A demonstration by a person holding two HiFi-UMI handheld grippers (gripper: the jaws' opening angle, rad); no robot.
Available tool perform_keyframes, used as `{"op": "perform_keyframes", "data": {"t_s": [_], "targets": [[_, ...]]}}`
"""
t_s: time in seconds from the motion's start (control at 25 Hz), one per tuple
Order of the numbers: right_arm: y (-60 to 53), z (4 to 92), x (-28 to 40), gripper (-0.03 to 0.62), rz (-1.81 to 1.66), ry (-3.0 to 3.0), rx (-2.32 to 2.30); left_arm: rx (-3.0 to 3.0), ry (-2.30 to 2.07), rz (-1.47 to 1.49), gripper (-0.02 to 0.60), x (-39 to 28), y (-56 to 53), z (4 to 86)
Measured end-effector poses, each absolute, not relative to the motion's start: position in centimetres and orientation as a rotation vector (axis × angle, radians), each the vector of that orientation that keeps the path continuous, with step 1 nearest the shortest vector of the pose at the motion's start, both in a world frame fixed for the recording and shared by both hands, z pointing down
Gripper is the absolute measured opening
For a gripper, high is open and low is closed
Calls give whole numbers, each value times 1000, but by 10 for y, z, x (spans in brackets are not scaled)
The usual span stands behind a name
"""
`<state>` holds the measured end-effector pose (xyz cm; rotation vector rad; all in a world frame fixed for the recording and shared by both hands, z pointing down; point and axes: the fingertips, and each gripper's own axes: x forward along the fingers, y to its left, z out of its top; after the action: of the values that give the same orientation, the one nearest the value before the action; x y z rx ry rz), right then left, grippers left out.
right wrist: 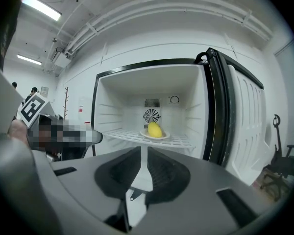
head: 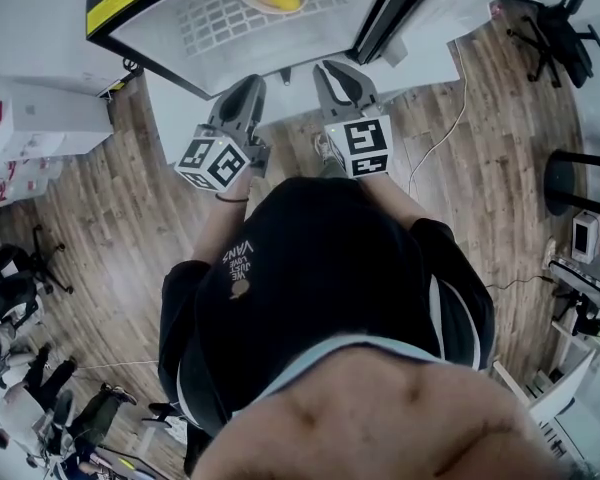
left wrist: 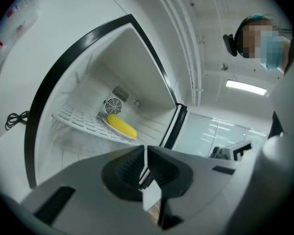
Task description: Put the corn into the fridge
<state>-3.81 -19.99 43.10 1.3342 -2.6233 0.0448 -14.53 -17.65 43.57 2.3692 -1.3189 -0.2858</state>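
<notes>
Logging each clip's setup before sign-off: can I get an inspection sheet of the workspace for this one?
Surface: white wire shelf inside the open fridge.
Job's things: corn lies on a plate on that shelf, in front of the fan grille.
Clutter: nothing seen in the fridge.
Grippers: left claw and right claw are outside the fridge, jaws close together, nothing between them.
Cables: white cable trails across the floor.
Surroundings: wooden floor, office chair, fridge door swung open.
</notes>
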Motion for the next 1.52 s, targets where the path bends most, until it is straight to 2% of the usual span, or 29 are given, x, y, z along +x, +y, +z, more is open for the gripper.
{"op": "perform_keyframes", "data": {"t_s": [0.52, 1.52], "targets": [[-177, 444, -46, 23, 94, -2616, 1311, 2392, -1393, -113, 31, -153, -155, 455], [-158, 463, -44, 12, 161, -2584, 1299, 2349, -1358, -38, 31, -140, -133, 483]]}}
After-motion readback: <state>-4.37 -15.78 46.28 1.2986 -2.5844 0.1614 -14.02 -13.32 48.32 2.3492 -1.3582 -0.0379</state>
